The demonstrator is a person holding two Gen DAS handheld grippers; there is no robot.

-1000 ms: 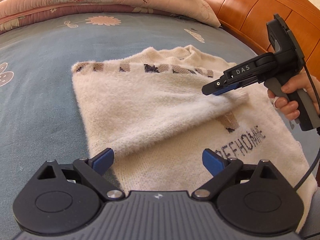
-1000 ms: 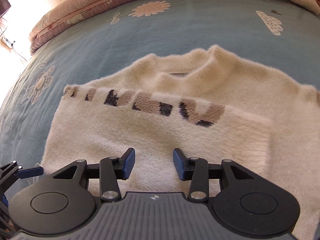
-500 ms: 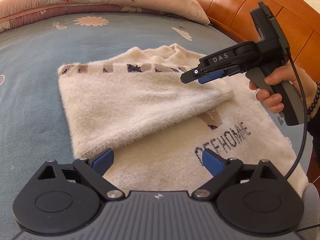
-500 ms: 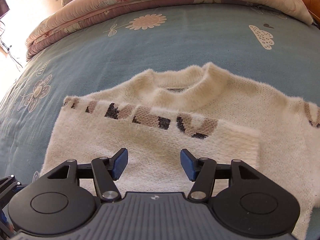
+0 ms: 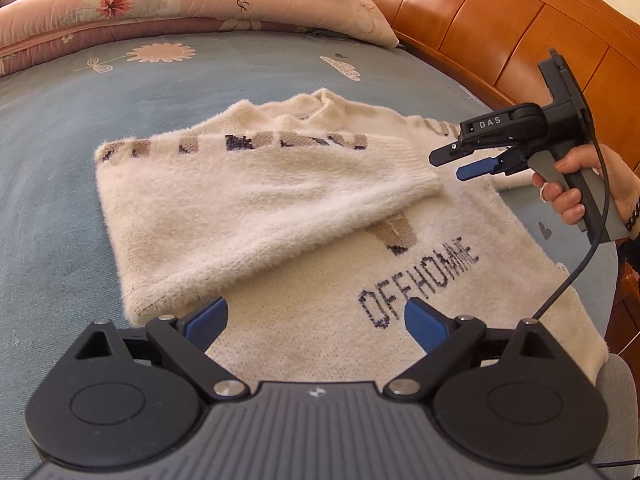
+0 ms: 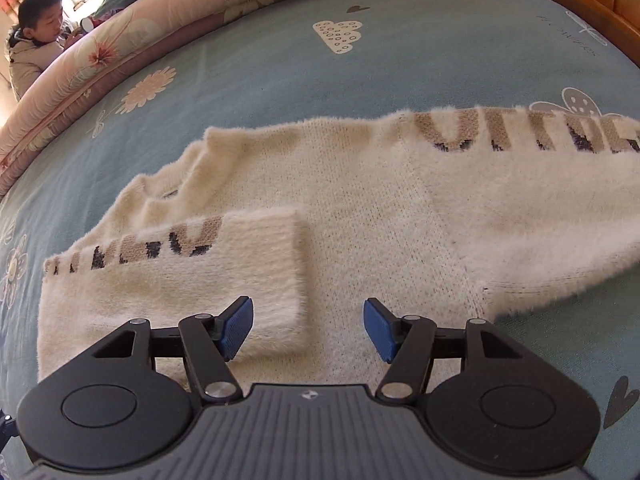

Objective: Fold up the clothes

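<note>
Moved away from the folded sleeve (image 6: 180, 276): right gripper (image 6: 308, 330), seen a second ago low over the sweater's (image 5: 400, 320) middle with its jaws closer together, now lifted off toward the right side of the garment. Jaws have just been opening; nothing between them, only the knit far below. Released, then, and free for a new grasp.

Nearest in the left wrist view, left gripper (image 5: 316, 320) spread wide above the hem, close to the dark lettering, holding nothing. Hovering only, not touching the cloth as far as can be judged.

Further out, one sleeve lying folded across the chest, its cuff end reaching about the middle of the sweater, the striped band along its top edge. Fold looks flat and settled after the release.

To the right in the right wrist view, other sleeve (image 6: 540, 200) not yet folded, stretched out over the blue bed (image 5: 60, 140). Probably the next thing to take, by the cuff, and to lay across in the same way. Fluffy, thick knit: likely easy to pinch, but a shallow grasp may slip.

Beyond the collar, only bedcover, then the pink quilt (image 5: 120, 4) and the wooden headboard (image 5: 500, 20) at the far side.
</note>
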